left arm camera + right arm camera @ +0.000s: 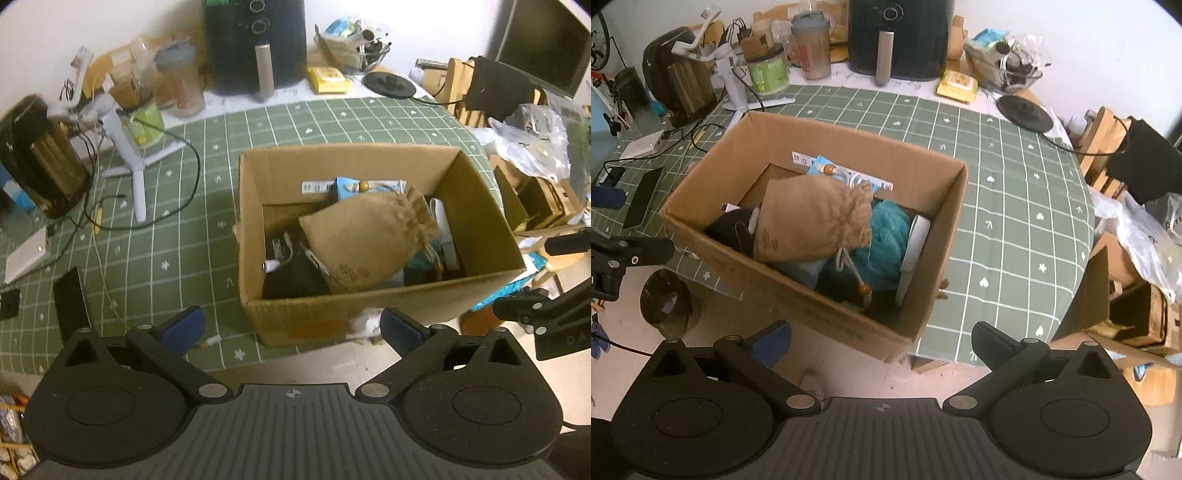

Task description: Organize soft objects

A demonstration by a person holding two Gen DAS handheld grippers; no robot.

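Inside the cardboard box [768, 147] lies a burlap pouch [812, 221], seemingly atop teal knitwear [886, 236]; both grippers [291, 326] [881, 338] gape, unladen.

White wall [1071, 22], green checked tablecloth [1015, 206] (cluttered), pale floor [746, 317].

Green checked tablecloth [1015, 206] covers the table, and the open cardboard box [934, 206] sits at the near edge, one corner poking out over it. Along the far edge: black air fryer [899, 37], grey-lidded shaker bottle [811, 46], green-labelled jar [767, 72], yellow wipes pack [957, 85]. Toward the left edge, a white stand [127, 147] with black cables, and a dark phone [642, 197] lying flat.
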